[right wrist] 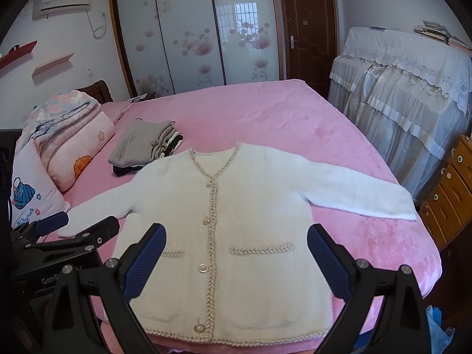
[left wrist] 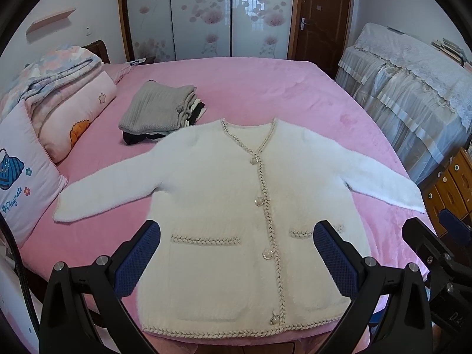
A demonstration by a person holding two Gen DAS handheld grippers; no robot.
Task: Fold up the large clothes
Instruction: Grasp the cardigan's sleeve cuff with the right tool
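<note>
A white fluffy cardigan with braided beige trim, pearl buttons and two front pockets lies flat and buttoned on the pink bed, both sleeves spread out sideways. It also shows in the right wrist view. My left gripper is open and empty, held above the cardigan's lower hem. My right gripper is open and empty, also above the lower part. The right gripper shows at the right edge of the left wrist view; the left gripper shows at the left of the right wrist view.
A stack of folded clothes topped by a grey knit sits behind the cardigan's left shoulder. Pillows and a folded quilt line the bed's left side. A lace-covered cabinet and wooden drawers stand on the right.
</note>
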